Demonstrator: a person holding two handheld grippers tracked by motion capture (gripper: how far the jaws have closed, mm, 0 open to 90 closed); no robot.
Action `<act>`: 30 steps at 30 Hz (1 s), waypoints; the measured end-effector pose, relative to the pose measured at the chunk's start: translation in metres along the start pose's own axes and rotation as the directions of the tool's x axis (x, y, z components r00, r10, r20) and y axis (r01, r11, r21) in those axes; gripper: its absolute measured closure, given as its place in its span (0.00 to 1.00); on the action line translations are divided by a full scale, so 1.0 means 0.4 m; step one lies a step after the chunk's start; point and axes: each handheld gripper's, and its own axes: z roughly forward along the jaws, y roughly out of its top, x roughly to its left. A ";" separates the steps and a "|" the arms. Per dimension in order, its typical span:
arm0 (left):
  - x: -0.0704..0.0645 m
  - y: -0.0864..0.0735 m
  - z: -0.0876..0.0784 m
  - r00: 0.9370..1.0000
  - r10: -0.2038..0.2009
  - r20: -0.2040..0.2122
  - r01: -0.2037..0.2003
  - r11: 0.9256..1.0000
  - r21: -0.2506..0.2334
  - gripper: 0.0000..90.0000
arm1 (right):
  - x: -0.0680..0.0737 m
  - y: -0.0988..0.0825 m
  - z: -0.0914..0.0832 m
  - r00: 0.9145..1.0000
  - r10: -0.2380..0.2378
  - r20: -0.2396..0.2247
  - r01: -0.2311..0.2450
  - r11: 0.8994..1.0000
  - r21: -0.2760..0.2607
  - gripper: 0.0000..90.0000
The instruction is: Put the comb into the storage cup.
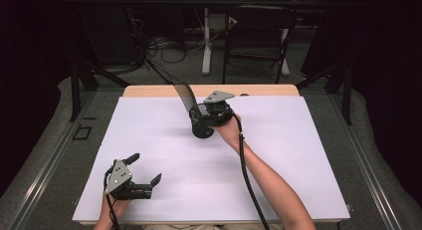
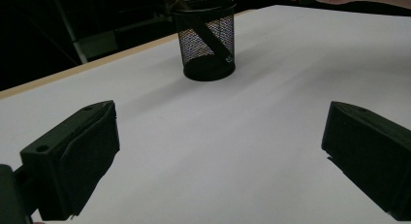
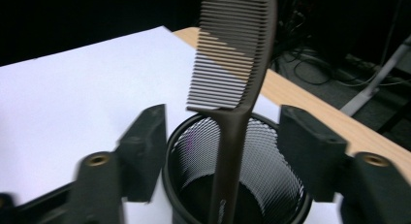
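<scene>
The comb (image 3: 232, 88) already stands handle-down in the black mesh cup (image 3: 271, 185) near the far edge of the bench (image 1: 278, 155) (leaning on the rim), so what remains is likely just drawing back. The right tongs (image 3: 220, 156) are spread either side of the handle, pads off it; the left tongs (image 2: 218, 156) rest wide apart and empty near the front.
</scene>
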 end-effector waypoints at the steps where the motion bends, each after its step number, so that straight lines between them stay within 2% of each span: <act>1: 0.000 0.000 0.000 1.000 0.000 -0.001 0.000 1.000 -0.001 0.00 | 0.002 0.001 -0.005 1.000 -0.001 -0.007 0.001 1.000 0.006 0.29; 8: 0.001 0.000 -0.001 1.000 0.001 -0.002 -0.001 1.000 0.000 0.00 | 0.007 0.007 -0.037 0.998 -0.005 -0.066 0.009 0.998 0.066 0.17; 13: -0.001 0.001 -0.001 1.000 0.002 -0.002 -0.002 1.000 0.000 0.00 | 0.006 0.005 -0.064 0.995 -0.002 -0.099 0.010 0.997 0.081 0.11; 21: -0.001 0.001 0.000 1.000 0.006 -0.001 -0.006 1.000 0.003 0.00 | -0.003 -0.012 -0.118 0.991 0.013 -0.131 -0.001 0.996 0.095 0.04; 30: -0.001 0.002 0.000 1.000 0.007 -0.002 -0.007 1.000 0.004 0.00 | -0.015 -0.046 -0.183 0.990 0.027 -0.136 -0.011 0.992 0.122 0.02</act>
